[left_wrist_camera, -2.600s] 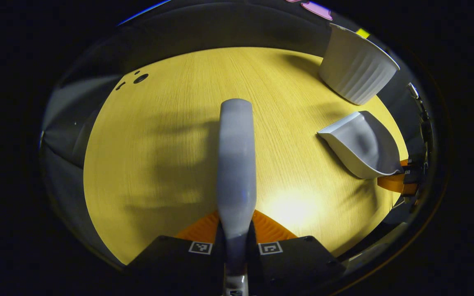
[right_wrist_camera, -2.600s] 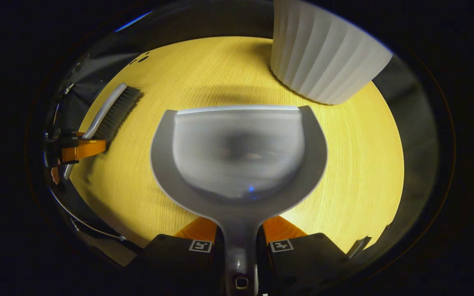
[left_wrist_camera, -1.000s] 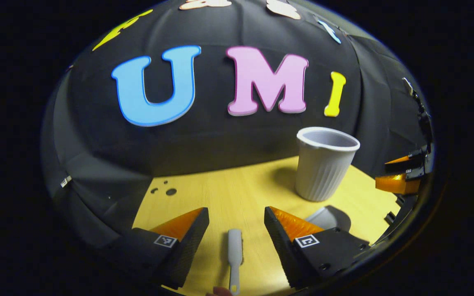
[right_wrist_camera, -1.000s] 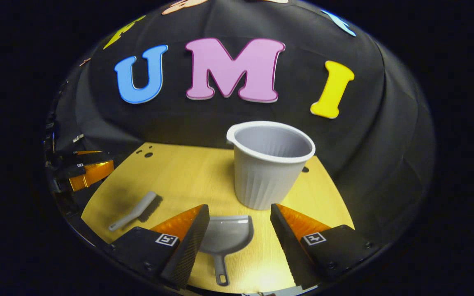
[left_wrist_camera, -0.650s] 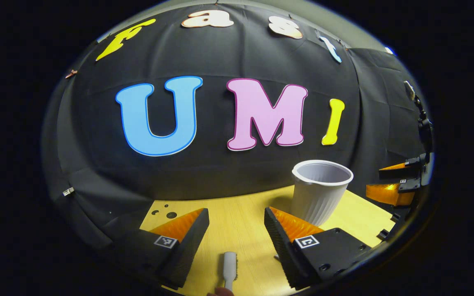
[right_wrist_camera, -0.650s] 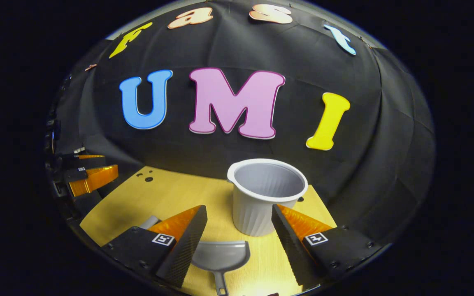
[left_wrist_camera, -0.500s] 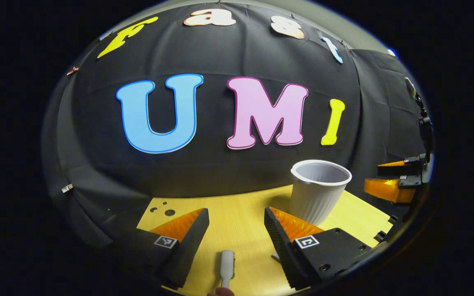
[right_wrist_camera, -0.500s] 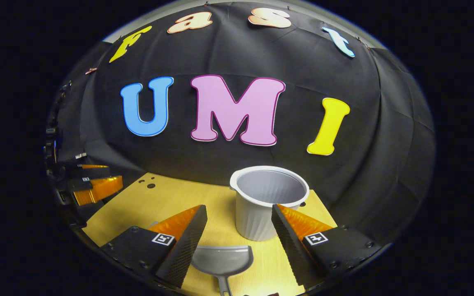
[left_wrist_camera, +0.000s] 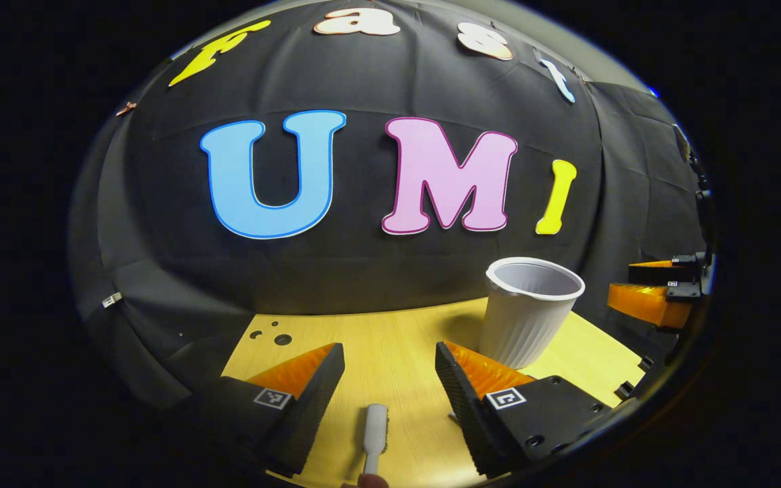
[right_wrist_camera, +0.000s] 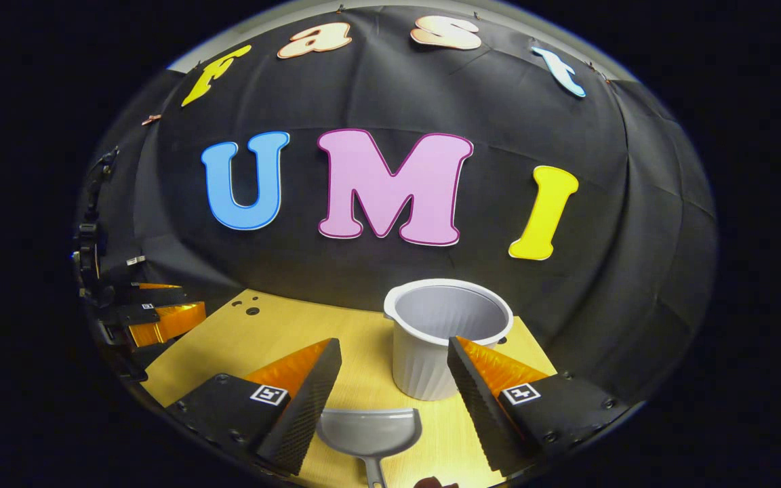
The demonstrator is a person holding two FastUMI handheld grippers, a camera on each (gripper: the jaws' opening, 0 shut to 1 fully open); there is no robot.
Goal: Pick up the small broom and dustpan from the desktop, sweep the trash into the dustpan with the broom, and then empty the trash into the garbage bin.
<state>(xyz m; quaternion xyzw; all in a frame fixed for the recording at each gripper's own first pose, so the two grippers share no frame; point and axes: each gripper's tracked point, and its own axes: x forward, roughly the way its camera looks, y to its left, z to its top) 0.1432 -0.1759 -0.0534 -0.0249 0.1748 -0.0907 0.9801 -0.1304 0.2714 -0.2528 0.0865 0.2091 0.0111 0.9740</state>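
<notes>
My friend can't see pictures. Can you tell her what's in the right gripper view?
The right gripper hangs open above a yellow wooden desktop, with a grey dustpan lying on it between the fingers. Just past it stands a ribbed white garbage bin, upright in front of the black cloth wall. The left gripper shows far off at the left edge.

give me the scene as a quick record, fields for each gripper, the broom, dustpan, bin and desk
left gripper: open, raised above the desk, holding nothing
right gripper: open, raised above the desk, holding nothing
small broom: lying on the desk below the left gripper's fingers
dustpan: lying flat on the desk, mouth toward the bin, nothing seen inside
garbage bin: upright, pale ribbed, at the back of the desk; bottom not visible
desktop: wooden, no trash seen on it
stage: tools appear set down
</notes>
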